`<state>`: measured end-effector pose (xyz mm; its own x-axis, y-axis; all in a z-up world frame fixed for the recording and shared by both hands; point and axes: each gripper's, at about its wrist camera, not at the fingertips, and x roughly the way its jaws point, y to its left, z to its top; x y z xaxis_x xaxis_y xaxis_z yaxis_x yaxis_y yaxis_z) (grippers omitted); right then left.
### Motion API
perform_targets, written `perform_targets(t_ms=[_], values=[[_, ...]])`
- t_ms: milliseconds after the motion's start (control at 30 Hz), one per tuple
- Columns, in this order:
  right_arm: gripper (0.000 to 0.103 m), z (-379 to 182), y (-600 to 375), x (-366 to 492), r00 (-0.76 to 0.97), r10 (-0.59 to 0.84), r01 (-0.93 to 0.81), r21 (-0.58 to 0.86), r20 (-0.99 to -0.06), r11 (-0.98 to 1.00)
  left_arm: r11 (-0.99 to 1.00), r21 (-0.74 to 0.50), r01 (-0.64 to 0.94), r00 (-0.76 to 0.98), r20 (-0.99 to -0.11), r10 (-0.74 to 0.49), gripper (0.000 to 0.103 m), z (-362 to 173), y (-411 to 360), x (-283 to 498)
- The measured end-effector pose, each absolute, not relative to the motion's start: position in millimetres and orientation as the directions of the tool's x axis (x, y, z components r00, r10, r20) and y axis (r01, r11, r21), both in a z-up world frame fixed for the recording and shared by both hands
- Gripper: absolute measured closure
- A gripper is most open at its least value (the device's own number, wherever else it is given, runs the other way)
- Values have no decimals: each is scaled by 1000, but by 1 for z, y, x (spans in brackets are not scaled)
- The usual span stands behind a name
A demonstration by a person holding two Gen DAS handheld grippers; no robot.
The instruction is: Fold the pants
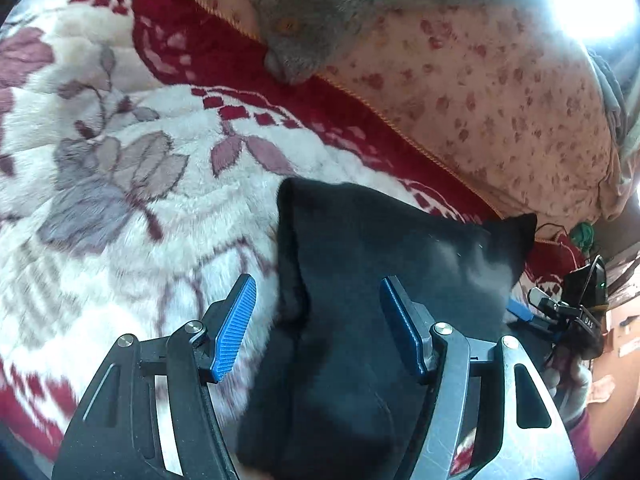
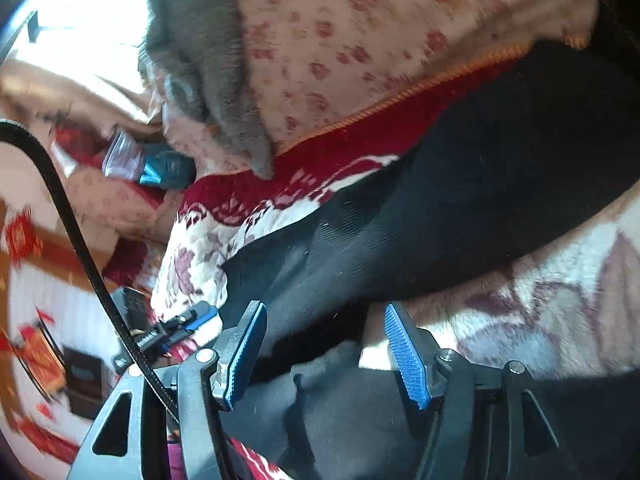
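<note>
Hovering both spread, empty grippers, left point(image 1: 318, 326) and right point(image 2: 325, 346), over black pants point(image 1: 384, 256) running lengthwise ahead, left nearer the far corner.

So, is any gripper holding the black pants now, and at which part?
Nothing is held. The left gripper and the right gripper both stand open over the black pants, and their pads do not press on the cloth.

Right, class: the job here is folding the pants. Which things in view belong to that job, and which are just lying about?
Part of the job:
- black pants
- left gripper, open over the pants
- right gripper, open over the pants

Just lying about:
- floral blanket under the pants
- pink flowered quilt
- grey cat on the quilt
</note>
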<state>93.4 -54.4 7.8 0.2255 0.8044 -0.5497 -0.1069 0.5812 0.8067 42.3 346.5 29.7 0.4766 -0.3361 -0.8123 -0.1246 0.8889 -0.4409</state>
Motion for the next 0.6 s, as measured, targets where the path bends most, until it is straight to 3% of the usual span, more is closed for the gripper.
perform_targets(t_ms=[267, 300, 333, 367, 400, 433, 600], values=[[44, -13, -37, 115, 190, 835, -95, 837, -516, 539, 890, -444, -103, 429, -827, -363, 38, 10, 345, 83], [49, -10, -33, 117, 196, 841, -129, 837, -504, 532, 904, -421, -74, 425, -833, -354, 44, 12, 340, 85], [55, -9, -30, 118, 205, 838, -151, 829, -506, 538, 918, -394, -46, 420, -841, -340, 69, 14, 335, 88], [66, -8, -27, 120, 215, 830, -170, 817, -515, 551, 929, -369, -27, 415, -849, -325, 77, 16, 331, 91], [69, -7, -25, 123, 233, 824, -188, 807, -517, 560, 935, -354, -4, 411, -853, -322, 84, 19, 328, 94], [70, -6, -25, 127, 246, 829, -192, 813, -502, 550, 943, -333, 21, 411, -856, -312, 89, 24, 324, 99], [73, 6, -17, 153, 292, 846, -213, 832, -447, 513, 966, -240, 95, 464, -848, -256, 91, 43, 318, 126]])
